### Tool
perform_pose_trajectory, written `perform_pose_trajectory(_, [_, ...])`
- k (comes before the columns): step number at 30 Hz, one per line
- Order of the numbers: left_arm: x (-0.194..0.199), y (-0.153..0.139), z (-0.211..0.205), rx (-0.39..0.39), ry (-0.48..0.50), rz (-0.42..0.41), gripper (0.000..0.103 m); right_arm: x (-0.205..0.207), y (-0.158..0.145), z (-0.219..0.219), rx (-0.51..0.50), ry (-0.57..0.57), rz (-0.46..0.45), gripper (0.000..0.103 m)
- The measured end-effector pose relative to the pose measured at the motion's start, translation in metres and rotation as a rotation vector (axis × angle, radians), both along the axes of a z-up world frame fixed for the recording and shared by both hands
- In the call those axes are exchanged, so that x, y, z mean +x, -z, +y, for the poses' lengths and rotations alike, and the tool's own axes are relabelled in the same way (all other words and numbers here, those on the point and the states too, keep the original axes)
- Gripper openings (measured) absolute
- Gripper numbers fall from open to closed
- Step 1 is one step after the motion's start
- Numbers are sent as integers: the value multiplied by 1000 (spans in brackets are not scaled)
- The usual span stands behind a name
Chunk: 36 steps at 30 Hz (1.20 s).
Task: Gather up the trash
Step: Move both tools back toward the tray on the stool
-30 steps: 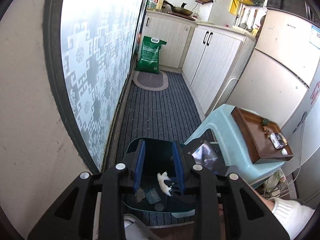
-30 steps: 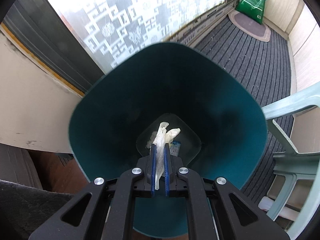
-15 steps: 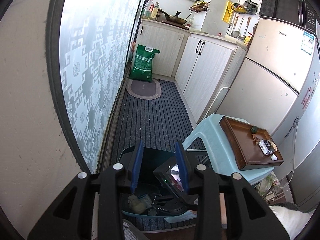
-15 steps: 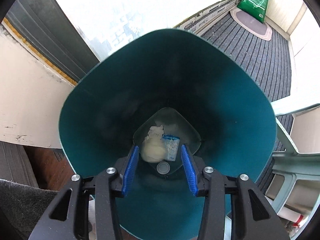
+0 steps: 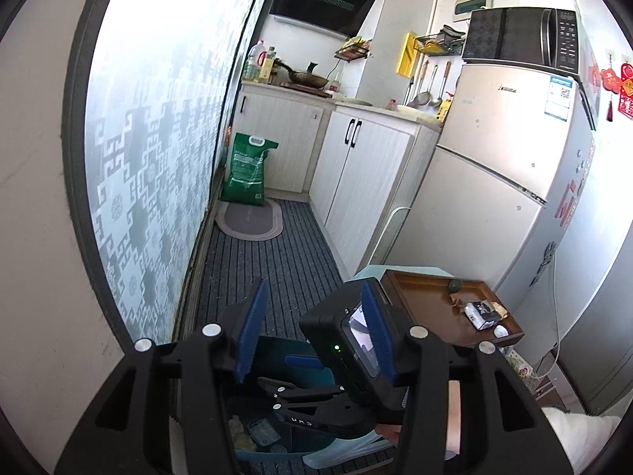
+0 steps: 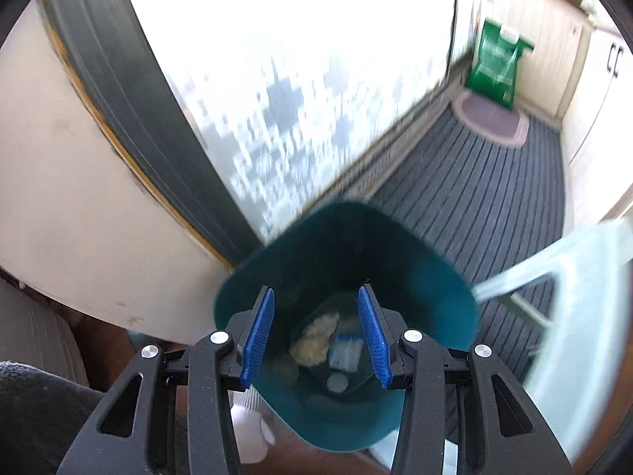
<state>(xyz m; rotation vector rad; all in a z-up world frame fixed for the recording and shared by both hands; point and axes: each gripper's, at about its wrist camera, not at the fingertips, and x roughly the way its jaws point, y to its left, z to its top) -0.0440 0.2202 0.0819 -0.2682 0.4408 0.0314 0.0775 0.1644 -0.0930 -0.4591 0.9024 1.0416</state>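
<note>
Grey ribbed kitchen matting [image 6: 467, 198] runs beside a teal bin [image 6: 415, 269]. Crumpled trash [image 6: 314, 338] lies at its bottom, well below the right gripper [image 6: 316, 332], whose jaws stand apart and empty. Left gripper [image 5: 312, 328] jaws, just opening, hold nothing.

one bin [image 6: 415, 277], two grippers [image 6: 316, 332], one tray [image 5: 419, 301]

Both grippers [image 5: 312, 328] [image 6: 316, 336] agape — empty

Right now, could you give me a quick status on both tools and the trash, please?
Right tool open, empty, above the bin. Left tool open, empty. Tissue wad and packet lying in the bin. Nothing in the way.
</note>
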Motion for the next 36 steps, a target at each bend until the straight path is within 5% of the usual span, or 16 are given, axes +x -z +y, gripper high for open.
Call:
perform_pose_trajectory(10, [14,-23,-45,14,87,-91,62,20,-59,-71,81,76,-117,45])
perform_pose_trajectory(20, [26,-42,-90,-15,185,-207,69,63,-78,-160,78,232,-178,47])
perform_pose_trajectory(36, [78,-23,-148,-10,278,-129,70,107,-95,-306,93,437,-199,47])
